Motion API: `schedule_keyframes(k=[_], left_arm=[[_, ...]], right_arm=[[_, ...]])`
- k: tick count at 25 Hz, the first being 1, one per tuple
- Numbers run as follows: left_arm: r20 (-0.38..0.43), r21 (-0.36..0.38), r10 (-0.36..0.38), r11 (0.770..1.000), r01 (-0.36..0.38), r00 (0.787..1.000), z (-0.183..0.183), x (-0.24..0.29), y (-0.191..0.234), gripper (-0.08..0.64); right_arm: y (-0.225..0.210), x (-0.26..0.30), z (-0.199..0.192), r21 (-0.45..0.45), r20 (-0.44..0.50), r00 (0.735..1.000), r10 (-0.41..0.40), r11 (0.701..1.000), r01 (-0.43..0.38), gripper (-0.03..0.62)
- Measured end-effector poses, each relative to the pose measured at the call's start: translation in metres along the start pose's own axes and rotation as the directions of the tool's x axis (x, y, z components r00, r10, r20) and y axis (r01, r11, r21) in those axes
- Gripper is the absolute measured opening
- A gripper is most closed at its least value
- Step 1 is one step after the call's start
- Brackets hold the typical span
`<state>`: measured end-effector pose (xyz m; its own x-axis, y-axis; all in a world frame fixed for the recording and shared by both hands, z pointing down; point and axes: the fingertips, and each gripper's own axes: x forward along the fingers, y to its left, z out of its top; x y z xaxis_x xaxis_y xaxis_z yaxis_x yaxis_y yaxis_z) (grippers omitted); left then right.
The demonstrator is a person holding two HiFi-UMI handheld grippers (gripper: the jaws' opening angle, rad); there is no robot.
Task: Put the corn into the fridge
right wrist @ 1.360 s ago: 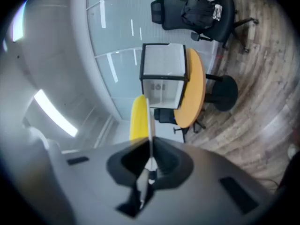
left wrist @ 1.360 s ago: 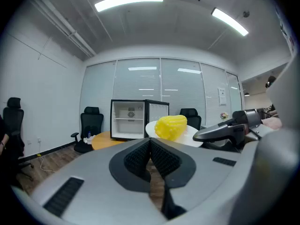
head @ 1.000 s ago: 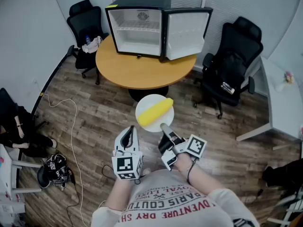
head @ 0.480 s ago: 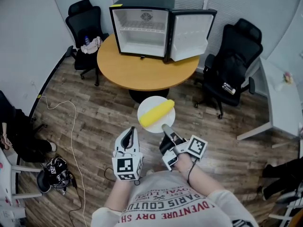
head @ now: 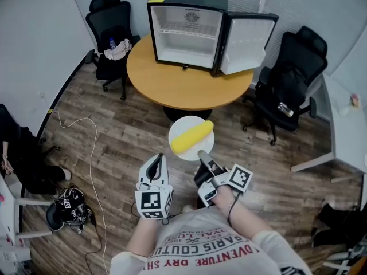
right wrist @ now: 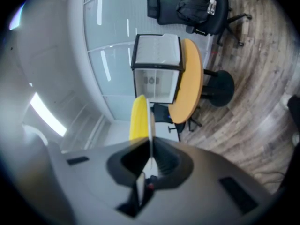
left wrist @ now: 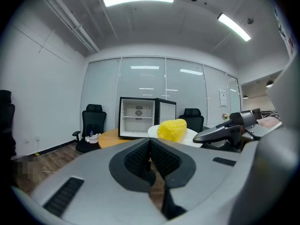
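From where I stand I count one ear of corn [head: 192, 137] and one white plate [head: 182, 126] under it. There is one mini fridge [head: 186, 30], at the far edge of one round wooden table [head: 172, 82]. There are two black office chairs, one [head: 112, 22] by the table's left edge and one [head: 292, 73] by its right edge. One bottle [head: 112, 41] sits on the left chair. One white table [head: 344, 136] stands off to the right, and one cable [head: 89, 171] lies on the floor. There are two sets of tongs, the left tongs [head: 159, 156] and the right tongs [head: 202, 152].
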<state>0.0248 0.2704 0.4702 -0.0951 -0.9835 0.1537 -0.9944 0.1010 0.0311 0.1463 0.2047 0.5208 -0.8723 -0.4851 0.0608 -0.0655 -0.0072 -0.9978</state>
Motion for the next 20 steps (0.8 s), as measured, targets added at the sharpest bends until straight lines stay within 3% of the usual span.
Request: schedule_keyframes(k=[9, 20], left_arm=[[0.004, 0.009, 0.063, 0.998, -0.063, 0.998, 0.007, 0.05, 0.037, 0.032], [0.035, -0.013, 0.161, 0.987, -0.161, 0.986, 0.044, 0.167, 0.099, 0.032]], right_arm=[[-0.004, 0.07, 0.026, 0.012, -0.071, 0.997, -0.001, 1.0, 0.002, 0.037], [0.024, 0.208, 0.095, 0.007, -0.185, 0.982, 0.036, 0.999, -0.036, 0.037]])
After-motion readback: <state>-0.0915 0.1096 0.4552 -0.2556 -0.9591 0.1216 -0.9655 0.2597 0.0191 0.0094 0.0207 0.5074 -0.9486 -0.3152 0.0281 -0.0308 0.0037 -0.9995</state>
